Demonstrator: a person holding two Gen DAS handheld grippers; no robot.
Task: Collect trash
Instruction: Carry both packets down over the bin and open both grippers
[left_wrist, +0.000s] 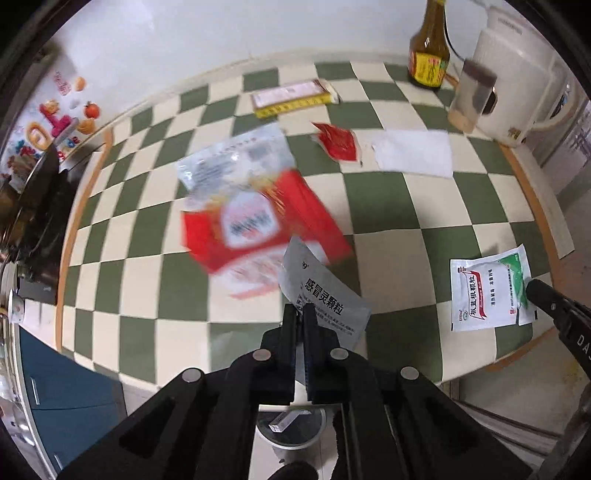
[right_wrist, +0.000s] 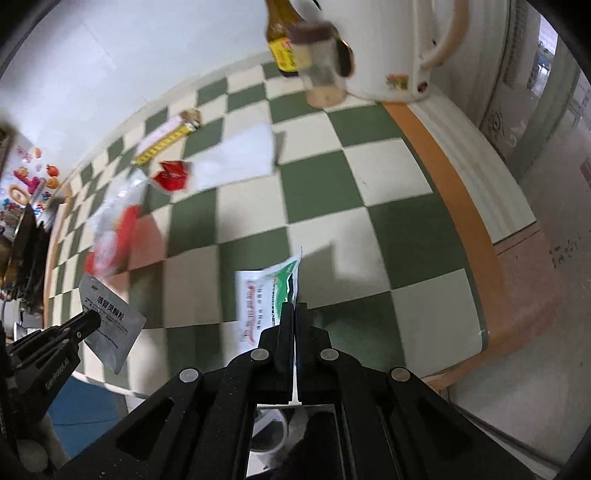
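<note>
In the left wrist view, the left gripper has its jaws clamped together on the lower edge of a grey sachet. The sachet stands up from the fingers, its long axis running up and slightly left, over the green-and-cream checked table. Behind it lies a blurred red-and-white package, overlapping a clear plastic bag. Farther back lie a small red wrapper, a white paper and a long yellow-edged box. At the right edge, the right gripper pinches a white-and-green sachet, which looks roughly square here.

In the right wrist view, the right gripper is closed on that white-and-green sachet, seen nearly edge-on, its length pointing up and away from the fingers. At left, the left gripper holds the grey sachet, tilted, one corner pointing down. A brown bottle and a white kettle stand at the table's far end.
</note>
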